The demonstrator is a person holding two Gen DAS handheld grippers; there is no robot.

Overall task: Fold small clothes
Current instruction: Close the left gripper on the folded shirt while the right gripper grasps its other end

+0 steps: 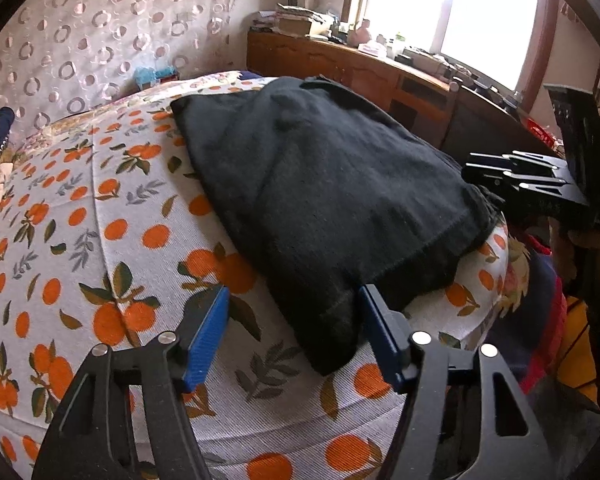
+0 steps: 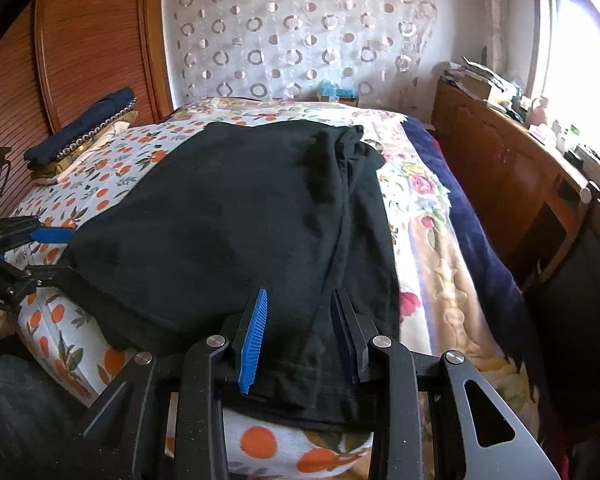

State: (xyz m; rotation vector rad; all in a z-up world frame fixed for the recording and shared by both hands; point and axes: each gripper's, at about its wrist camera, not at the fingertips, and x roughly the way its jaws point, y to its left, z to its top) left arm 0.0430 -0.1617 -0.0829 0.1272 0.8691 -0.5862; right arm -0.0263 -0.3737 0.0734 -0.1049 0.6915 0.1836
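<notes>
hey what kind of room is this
Most likely a bedroom in a home: a bed with patterned covers, folded clothes stacked on it, and a cluttered wooden cabinet under a window.

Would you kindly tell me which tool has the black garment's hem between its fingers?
The right tool: the black garment runs between its fingers, whereas the left tool merely straddles a corner.

– How many garments lie spread on the bed?
– One black garment [image 2: 236, 216], on one orange-print sheet [image 1: 100, 220].
– And grippers?
– Two: the left gripper [image 1: 294, 320] and the right gripper [image 2: 300, 332], each with two blue-padded fingers.
– Anything stacked?
– One small pile of folded clothes [image 2: 80, 136] by the wooden wall.
– Windows?
– One window [image 1: 452, 8], above one long wooden cabinet [image 1: 360, 68].
</notes>
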